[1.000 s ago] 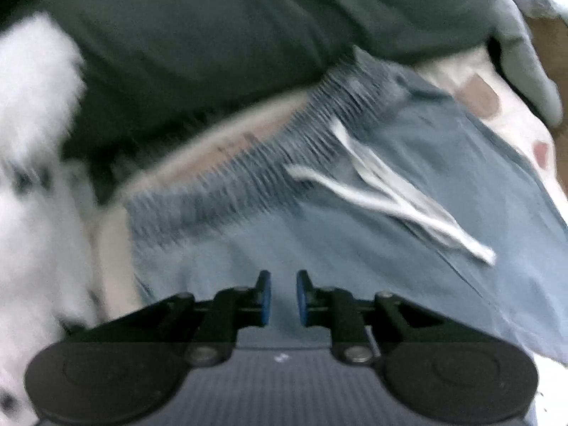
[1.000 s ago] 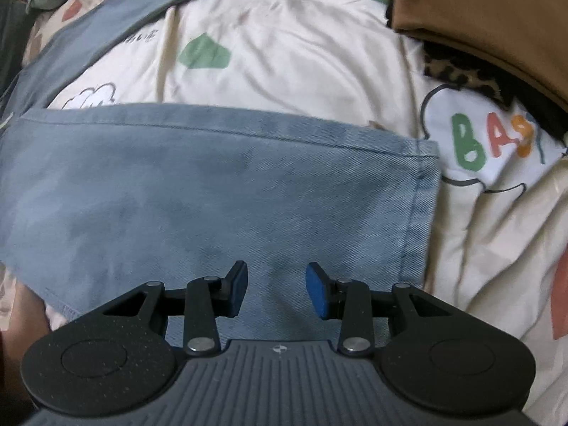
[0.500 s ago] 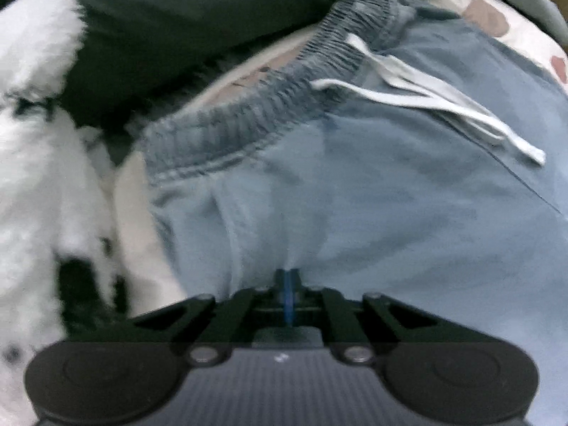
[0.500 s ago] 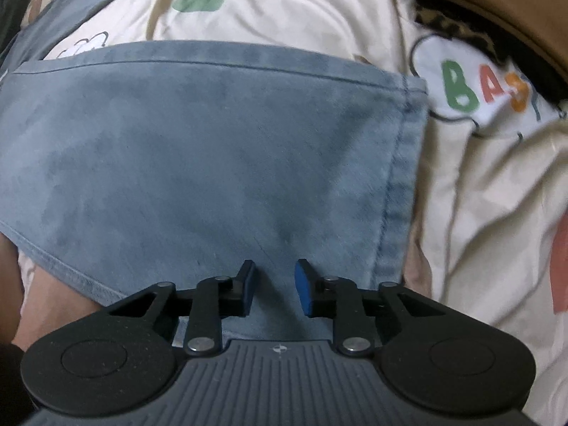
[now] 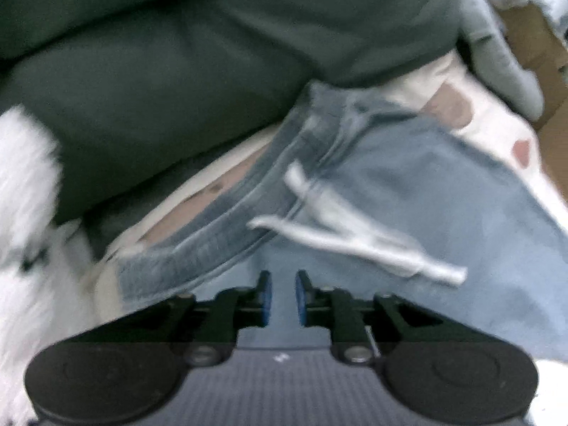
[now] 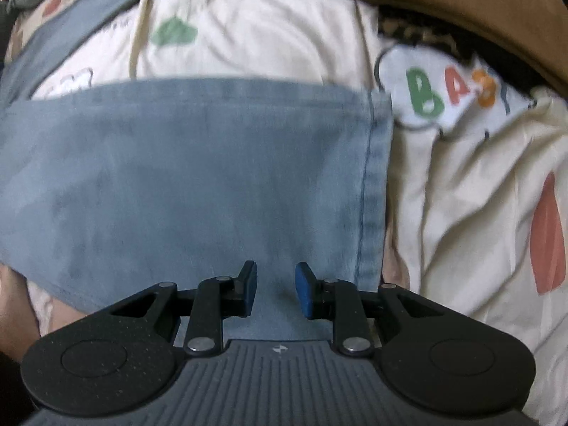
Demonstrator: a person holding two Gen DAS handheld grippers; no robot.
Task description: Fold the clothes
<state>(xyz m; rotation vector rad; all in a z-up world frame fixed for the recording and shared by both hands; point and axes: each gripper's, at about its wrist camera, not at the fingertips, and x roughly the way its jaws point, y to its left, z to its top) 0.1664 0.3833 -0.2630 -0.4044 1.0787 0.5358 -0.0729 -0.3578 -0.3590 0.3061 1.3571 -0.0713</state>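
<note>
Light blue denim trousers [image 5: 408,184] lie flat on a printed bedsheet. The left wrist view shows their elastic waistband [image 5: 227,220] and white drawstring [image 5: 355,241], blurred by motion. My left gripper [image 5: 282,296] hovers just below the waistband, open, with a narrow gap and nothing between its blue pads. The right wrist view shows the leg end of the trousers [image 6: 198,184] with its stitched hem [image 6: 372,191]. My right gripper [image 6: 275,289] is open over the lower edge of that leg, holding nothing.
A dark green cushion or garment [image 5: 213,53] lies beyond the waistband, with a white fluffy spotted item [image 5: 25,191] at left and a grey plush [image 5: 497,53] at upper right. A brown cloth [image 6: 461,7] covers the sheet's far right corner. The cream sheet [image 6: 461,195] carries coloured prints.
My left gripper, shut half a second ago, has opened and pulled back from the trousers near the waistband. My right gripper has widened its gap and the leg end has shifted slightly.
</note>
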